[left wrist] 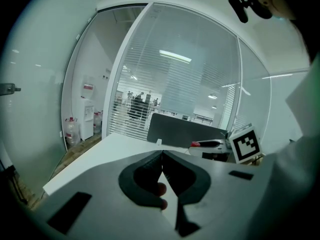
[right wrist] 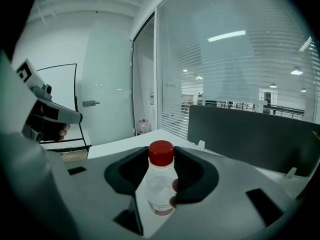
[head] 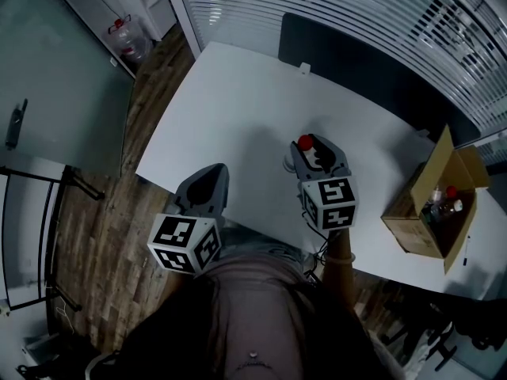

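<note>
The right hand-held gripper (right wrist: 161, 160) is clamped on a small clear bottle with a red cap (right wrist: 159, 184), upright between its jaws. Its own view shows this plainly, while the head view gives only the red cap above the white tabletop (head: 238, 109). The left hand-held gripper (left wrist: 162, 156) has its jaws pressed together on nothing, held near the tabletop's near edge, well apart from the bottle. Only the head view shows the open cardboard box (head: 412, 216) with more bottles (head: 442, 202) at the right end.
</note>
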Demonstrator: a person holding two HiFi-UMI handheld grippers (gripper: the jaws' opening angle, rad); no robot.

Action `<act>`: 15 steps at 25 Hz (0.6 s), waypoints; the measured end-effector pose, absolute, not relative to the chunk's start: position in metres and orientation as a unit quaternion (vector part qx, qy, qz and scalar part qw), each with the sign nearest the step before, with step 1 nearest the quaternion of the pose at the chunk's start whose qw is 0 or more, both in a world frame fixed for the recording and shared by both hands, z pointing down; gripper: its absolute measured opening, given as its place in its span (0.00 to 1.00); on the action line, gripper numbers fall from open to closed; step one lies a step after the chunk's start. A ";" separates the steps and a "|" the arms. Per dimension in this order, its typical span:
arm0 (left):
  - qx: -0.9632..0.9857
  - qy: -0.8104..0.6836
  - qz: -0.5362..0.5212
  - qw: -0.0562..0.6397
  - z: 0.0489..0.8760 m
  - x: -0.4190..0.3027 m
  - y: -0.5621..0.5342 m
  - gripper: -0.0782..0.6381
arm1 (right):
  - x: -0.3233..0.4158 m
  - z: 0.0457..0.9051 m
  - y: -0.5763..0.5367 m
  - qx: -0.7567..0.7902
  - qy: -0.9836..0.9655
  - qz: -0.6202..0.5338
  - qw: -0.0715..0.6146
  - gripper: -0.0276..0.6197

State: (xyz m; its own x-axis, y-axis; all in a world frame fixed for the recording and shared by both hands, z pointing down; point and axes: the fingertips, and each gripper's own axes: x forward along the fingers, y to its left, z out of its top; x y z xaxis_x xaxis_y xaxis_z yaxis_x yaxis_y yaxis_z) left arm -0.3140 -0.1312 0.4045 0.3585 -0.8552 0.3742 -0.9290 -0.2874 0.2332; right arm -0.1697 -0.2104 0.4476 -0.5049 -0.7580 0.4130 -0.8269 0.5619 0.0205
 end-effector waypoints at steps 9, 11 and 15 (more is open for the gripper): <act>0.799 -0.556 0.089 0.213 0.406 -0.314 -0.134 0.12 | -0.175 0.457 -0.207 0.452 -0.867 0.099 0.187 0.31; 0.800 -0.553 0.086 0.215 0.406 -0.313 -0.135 0.12 | -0.174 0.457 -0.207 0.452 -0.867 0.109 0.180 0.31; 0.806 -0.546 0.082 0.213 0.404 -0.308 -0.136 0.12 | -0.171 0.455 -0.205 0.447 -0.870 0.129 0.161 0.31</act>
State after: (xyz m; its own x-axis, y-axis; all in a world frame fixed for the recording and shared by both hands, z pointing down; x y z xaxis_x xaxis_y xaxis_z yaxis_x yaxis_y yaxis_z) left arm -0.3083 -0.1360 0.4040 0.3907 -0.8451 0.3650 -0.9150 -0.3132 0.2543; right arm -0.1708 -0.2053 0.4555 -0.5474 -0.7372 0.3961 -0.8203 0.5665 -0.0794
